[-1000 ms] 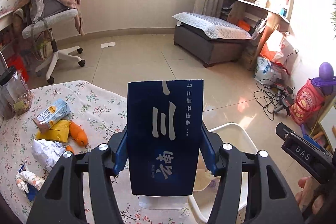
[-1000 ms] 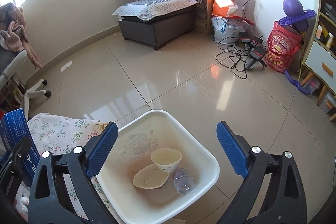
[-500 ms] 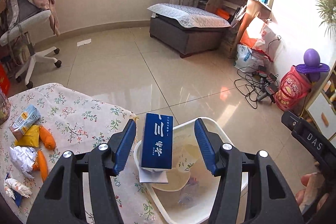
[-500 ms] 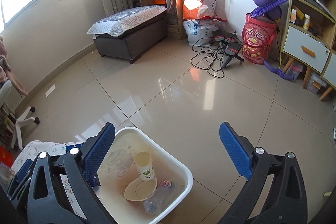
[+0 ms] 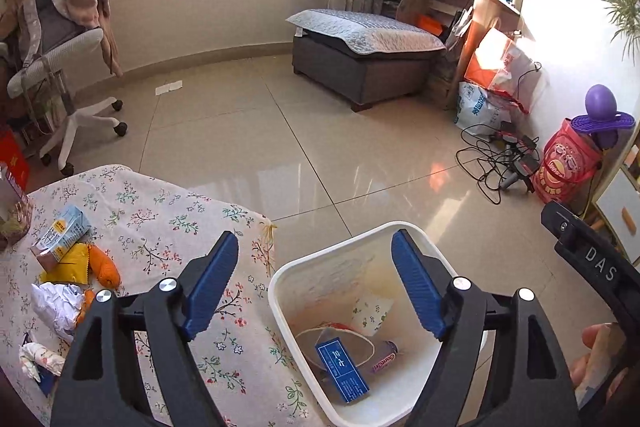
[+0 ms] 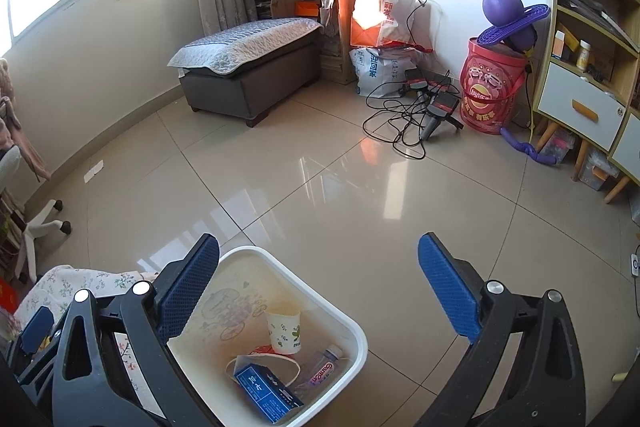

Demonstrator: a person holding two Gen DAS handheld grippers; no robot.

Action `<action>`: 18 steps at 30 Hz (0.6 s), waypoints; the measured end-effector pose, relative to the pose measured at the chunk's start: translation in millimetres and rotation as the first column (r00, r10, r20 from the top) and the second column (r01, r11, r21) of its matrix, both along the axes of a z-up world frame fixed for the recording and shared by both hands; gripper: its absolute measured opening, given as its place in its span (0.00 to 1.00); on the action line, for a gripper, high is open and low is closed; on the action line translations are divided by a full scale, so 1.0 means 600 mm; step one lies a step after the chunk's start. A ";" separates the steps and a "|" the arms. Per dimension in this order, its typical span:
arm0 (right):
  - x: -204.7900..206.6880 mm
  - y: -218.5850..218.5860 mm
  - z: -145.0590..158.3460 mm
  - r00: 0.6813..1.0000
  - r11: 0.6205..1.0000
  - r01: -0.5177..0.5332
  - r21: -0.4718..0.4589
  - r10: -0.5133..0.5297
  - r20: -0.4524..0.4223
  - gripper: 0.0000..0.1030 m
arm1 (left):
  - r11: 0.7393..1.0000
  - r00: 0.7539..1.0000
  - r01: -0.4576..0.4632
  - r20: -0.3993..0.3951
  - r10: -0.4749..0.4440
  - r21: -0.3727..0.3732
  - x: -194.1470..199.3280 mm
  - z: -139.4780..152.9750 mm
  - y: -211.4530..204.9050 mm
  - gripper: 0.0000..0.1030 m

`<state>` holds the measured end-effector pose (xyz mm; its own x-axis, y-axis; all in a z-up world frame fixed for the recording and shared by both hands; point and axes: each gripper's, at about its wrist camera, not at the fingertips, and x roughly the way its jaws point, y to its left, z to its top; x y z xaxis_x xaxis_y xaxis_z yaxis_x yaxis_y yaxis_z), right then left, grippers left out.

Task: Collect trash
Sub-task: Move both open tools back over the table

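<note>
Blue box lies in bin; left hand-held gripper wide open, empty.

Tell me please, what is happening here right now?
A person with a gripper in each hand is clearing trash from a table into a white bin. The blue box lies in the bin with a paper cup. Both the left gripper and right gripper are open. Wrappers wait on the table.
</note>
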<state>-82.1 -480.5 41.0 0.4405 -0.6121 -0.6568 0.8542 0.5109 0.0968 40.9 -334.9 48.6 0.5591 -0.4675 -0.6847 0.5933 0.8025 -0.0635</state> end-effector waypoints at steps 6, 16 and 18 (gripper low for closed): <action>0.020 0.039 0.011 0.999 0.992 -0.021 -0.124 0.016 -0.035 0.93 | 0.996 0.996 -0.088 0.009 0.088 0.018 0.015 0.000 0.032 0.91; 0.069 0.112 0.014 0.987 0.958 -0.137 -0.253 0.111 -0.115 0.93 | 0.980 0.980 -0.196 0.001 0.197 0.021 0.041 -0.005 0.111 0.92; 0.078 0.125 0.015 0.984 0.954 -0.160 -0.255 0.134 -0.116 0.93 | 0.975 0.975 -0.220 0.002 0.220 0.027 0.047 -0.007 0.130 0.92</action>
<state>-35.1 -405.3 50.2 0.4810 -0.7017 -0.5256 0.7664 0.6277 -0.1366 69.1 -257.0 44.3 0.6456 -0.3144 -0.6960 0.4018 0.9148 -0.0405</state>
